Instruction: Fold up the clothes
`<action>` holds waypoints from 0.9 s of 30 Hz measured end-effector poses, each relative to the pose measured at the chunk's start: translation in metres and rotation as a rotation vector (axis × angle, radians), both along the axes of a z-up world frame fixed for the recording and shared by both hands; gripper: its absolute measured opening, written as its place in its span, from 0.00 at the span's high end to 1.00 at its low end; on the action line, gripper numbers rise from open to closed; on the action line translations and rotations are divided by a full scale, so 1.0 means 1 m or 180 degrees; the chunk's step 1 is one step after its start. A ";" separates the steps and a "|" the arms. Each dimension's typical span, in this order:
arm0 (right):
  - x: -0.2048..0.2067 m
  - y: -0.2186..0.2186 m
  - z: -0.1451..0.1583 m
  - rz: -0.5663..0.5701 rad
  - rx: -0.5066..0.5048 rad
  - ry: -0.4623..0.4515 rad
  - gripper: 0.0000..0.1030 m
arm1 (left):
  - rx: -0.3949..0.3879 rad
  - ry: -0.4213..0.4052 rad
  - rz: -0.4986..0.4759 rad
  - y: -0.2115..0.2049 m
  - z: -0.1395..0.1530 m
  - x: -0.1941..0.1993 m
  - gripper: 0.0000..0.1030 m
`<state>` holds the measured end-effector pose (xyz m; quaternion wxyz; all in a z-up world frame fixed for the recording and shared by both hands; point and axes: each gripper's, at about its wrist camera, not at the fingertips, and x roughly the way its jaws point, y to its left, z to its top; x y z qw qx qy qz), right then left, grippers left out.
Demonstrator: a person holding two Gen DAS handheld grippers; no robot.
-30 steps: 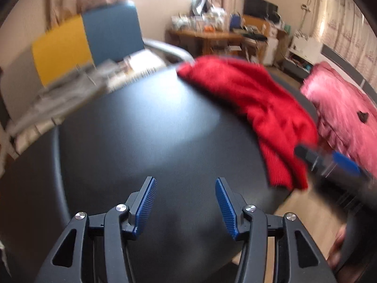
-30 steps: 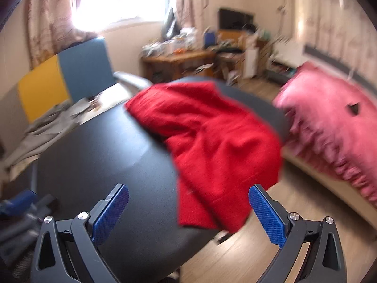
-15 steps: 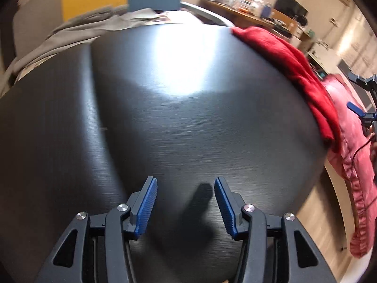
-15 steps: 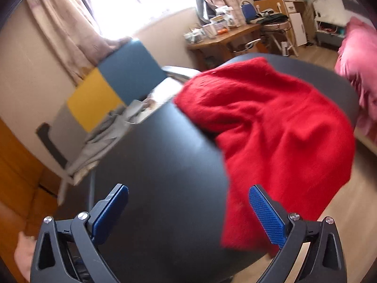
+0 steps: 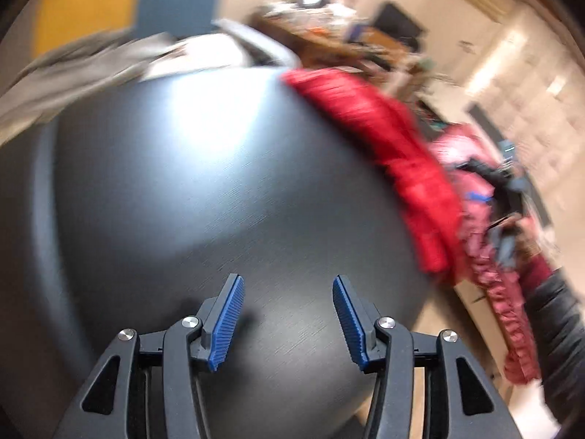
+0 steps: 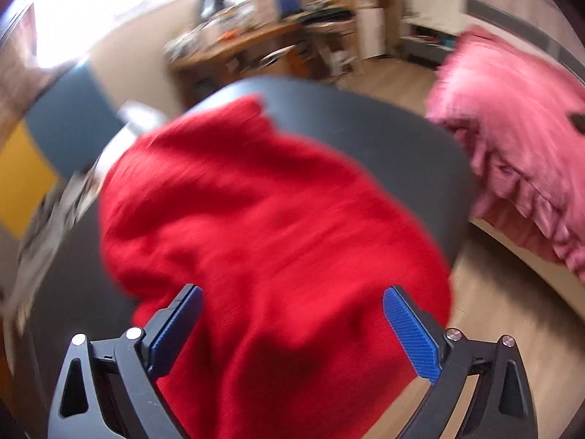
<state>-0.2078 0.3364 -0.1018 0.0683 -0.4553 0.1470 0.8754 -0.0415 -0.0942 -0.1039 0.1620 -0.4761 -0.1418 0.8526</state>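
My left fingers [image 5: 287, 320] stand moderately parted and hold nothing; between and ahead of them lies only bare dark bench [image 5: 226, 197], and a grey garment [image 5: 73, 69] lies past its far-left edge. The red sweater [image 5: 395, 153], the thing to be folded, lies well ahead and to the right of these fingers, draped along the bench's right edge. Further right, my right fingers [image 6: 292, 329] are spread wide and also hold nothing; the red sweater [image 6: 263, 219] fills the space between and ahead of them, and I cannot tell whether the pads touch the knit. Its near portion appears to hang over the bench [image 6: 365, 120] edge toward the floor below the right-hand pad. Beyond that pad, a pink bedspread [image 6: 512, 153] lies apart from the bench. Risks, as I judge them: the overhanging part could drag the sweater off the bench if I pinch a single loose layer near the edge; the thick, rumpled knit could bunch so that my fingers close on several layers at once, giving a crooked fold; both views are blurred, so hem and sleeve positions are uncertain and a grasp could land on the wrong part; my left fingers, far from the cloth, cannot yet steady it.
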 end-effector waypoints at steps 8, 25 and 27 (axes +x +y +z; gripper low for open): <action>0.024 0.051 -0.021 -0.0216 -0.0342 0.0020 0.03 | -0.0123 0.0062 -0.0856 0.165 0.021 -0.109 0.50; 0.087 0.075 -0.028 -0.0191 -0.0674 0.0289 0.01 | -0.1358 -0.0440 -0.0866 0.264 -0.052 -0.145 0.40; 0.089 0.077 -0.031 -0.0174 -0.0646 0.0316 0.01 | -0.1253 -0.0369 -0.0830 0.254 -0.049 -0.139 0.66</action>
